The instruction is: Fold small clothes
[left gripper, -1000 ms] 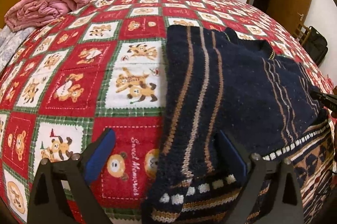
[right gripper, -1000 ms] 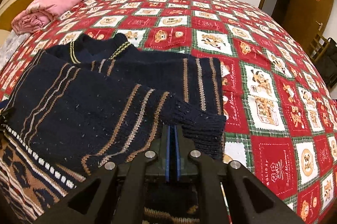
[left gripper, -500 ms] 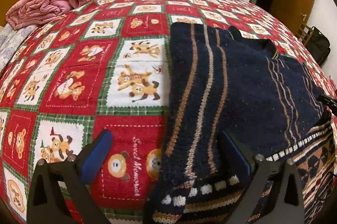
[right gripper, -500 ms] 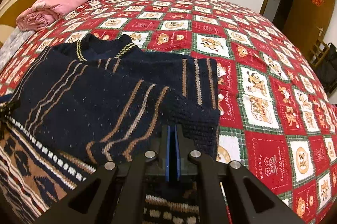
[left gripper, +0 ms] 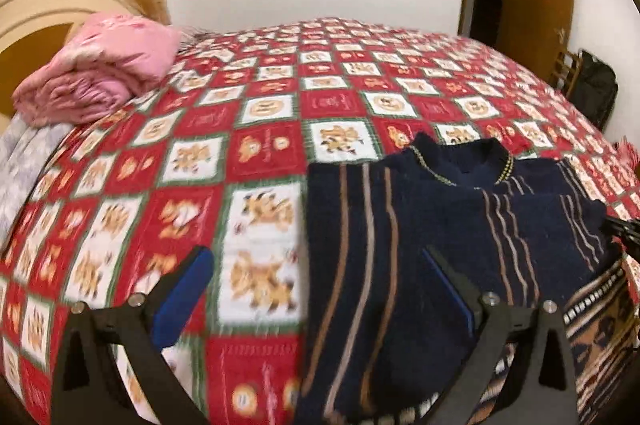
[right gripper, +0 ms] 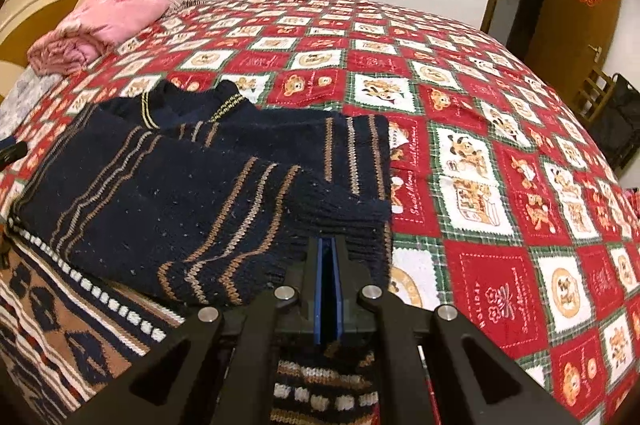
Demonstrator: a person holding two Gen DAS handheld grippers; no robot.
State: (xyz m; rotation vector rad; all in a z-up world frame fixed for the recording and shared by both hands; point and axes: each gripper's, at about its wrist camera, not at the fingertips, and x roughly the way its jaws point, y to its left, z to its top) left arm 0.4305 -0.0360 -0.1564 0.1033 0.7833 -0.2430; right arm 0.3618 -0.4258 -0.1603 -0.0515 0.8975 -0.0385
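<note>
Bedroom, with a red checked quilt (right gripper: 480, 185) as my folding surface; it is flat and roomy, so the sweater (right gripper: 168, 209) lies spread at the near edge. My right gripper (right gripper: 328, 265) is pressed together on the cuff of the sleeve (right gripper: 344, 221), which I judge I hold so as to lay the sleeve across the body. My left gripper (left gripper: 316, 281) hangs spread above the sweater's other side, pinching nothing, free for the next fold.

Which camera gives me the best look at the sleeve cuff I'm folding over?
The right wrist view: the ribbed cuff lies sharp just ahead of the shut right gripper. The left wrist view is blurred and shows no cuff.
</note>
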